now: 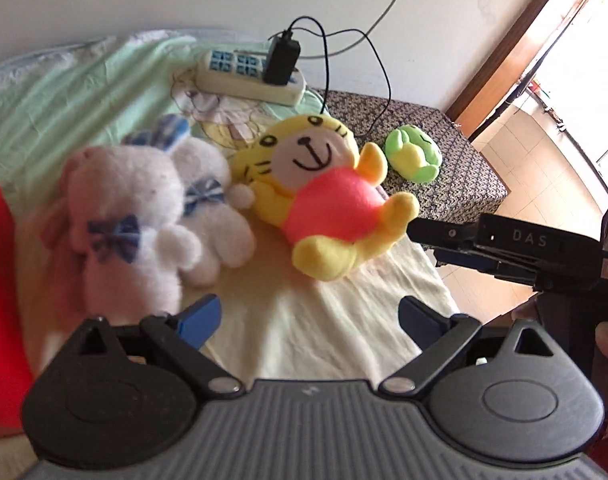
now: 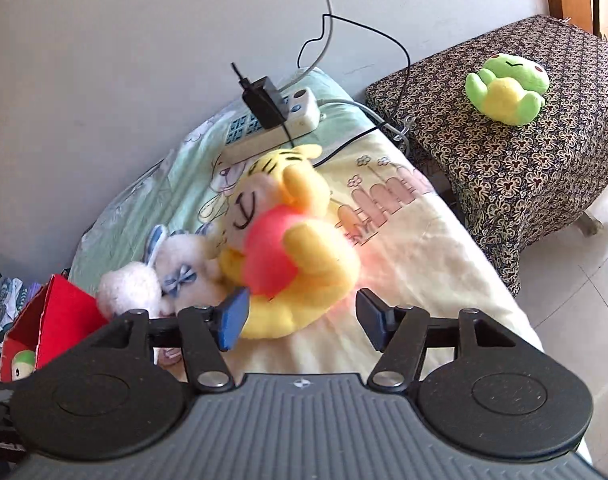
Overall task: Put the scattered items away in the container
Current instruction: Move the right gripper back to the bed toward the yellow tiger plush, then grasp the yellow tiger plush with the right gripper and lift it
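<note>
— What's on the bed (image 1: pixel 344 320)?

— A yellow tiger plush (image 1: pixel 324 200) in a red shirt, on its back beside two white bunnies (image 1: pixel 164 208). A red box (image 2: pixel 60 320) stands at the left edge.

— And that green frog plush (image 2: pixel 506 88)?

— Apart, on the patterned stool (image 2: pixel 524 168).

— The tongs?

— Left gripper (image 1: pixel 308 316) released, over bare sheet. Right gripper (image 2: pixel 302 318) released too, its blue pad by the tiger's leg.

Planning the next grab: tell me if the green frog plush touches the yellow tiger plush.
Apart. Right wrist view: green frog plush sits on the patterned stool, yellow tiger plush on the bed.
</note>
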`<action>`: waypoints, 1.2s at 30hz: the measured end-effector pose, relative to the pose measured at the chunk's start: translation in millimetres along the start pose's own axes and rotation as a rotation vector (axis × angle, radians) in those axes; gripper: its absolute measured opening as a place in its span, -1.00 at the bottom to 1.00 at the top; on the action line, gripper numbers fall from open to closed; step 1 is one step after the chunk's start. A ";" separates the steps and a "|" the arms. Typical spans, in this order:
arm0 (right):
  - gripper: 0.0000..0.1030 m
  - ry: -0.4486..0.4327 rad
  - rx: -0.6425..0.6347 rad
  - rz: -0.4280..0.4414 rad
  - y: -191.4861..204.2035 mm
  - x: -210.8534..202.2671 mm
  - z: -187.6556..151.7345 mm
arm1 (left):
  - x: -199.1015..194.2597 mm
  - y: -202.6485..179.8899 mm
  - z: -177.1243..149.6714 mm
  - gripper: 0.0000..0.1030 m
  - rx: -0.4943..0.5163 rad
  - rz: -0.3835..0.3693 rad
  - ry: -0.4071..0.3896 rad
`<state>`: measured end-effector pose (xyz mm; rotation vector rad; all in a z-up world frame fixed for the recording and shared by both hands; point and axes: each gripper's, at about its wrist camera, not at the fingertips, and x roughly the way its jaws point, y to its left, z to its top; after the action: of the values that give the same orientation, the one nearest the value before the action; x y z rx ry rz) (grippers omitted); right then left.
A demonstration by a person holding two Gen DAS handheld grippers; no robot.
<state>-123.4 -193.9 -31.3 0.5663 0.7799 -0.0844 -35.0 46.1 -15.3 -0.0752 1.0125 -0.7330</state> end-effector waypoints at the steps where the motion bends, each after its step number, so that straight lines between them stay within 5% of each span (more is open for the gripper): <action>1: 0.27 0.010 -0.006 0.007 -4.3 6.1 5.7 | 10.9 -5.7 1.6 0.85 -0.001 0.003 0.002; 7: 0.27 0.049 -0.053 0.074 -5.8 44.7 27.8 | 48.1 -23.6 16.0 0.83 0.043 0.120 -0.022; 10: 0.17 0.111 -0.013 0.092 -12.1 69.0 33.2 | 69.2 -17.6 21.4 0.37 0.006 0.123 0.043; 11: 0.06 0.119 -0.007 0.104 -13.7 71.9 33.3 | 76.8 -16.2 22.8 0.05 -0.003 0.124 0.065; 12: 0.01 0.121 -0.005 0.122 -14.9 71.2 33.0 | 79.3 -15.9 22.8 0.00 -0.014 0.114 0.077; 16: -0.29 0.131 -0.035 0.169 -17.1 55.0 31.3 | 68.1 -24.4 17.5 -0.02 0.004 0.105 0.066; 22: -0.31 0.215 -0.057 0.238 -28.9 9.1 15.8 | 18.3 -32.9 -14.7 0.02 0.081 -0.061 0.085; 26: 0.00 0.301 -0.171 0.258 -26.1 -5.0 -15.6 | 4.4 -28.8 -29.5 0.36 0.112 -0.042 0.087; 29: 0.27 0.255 -0.176 0.245 -22.8 -4.1 -18.6 | 11.4 -20.7 -24.5 0.56 0.089 0.002 0.082; 33: 0.34 0.164 -0.025 0.203 -32.6 17.9 4.8 | 38.2 -4.7 -13.1 0.58 0.013 0.040 0.120; 36: 0.28 0.194 0.035 0.181 -31.8 40.8 8.5 | 44.1 -5.0 -10.6 0.58 -0.016 -0.001 0.128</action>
<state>-97.5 -219.8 -68.8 0.6832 0.9127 0.1259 -32.2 19.2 -52.0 -0.0425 1.1409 -0.7376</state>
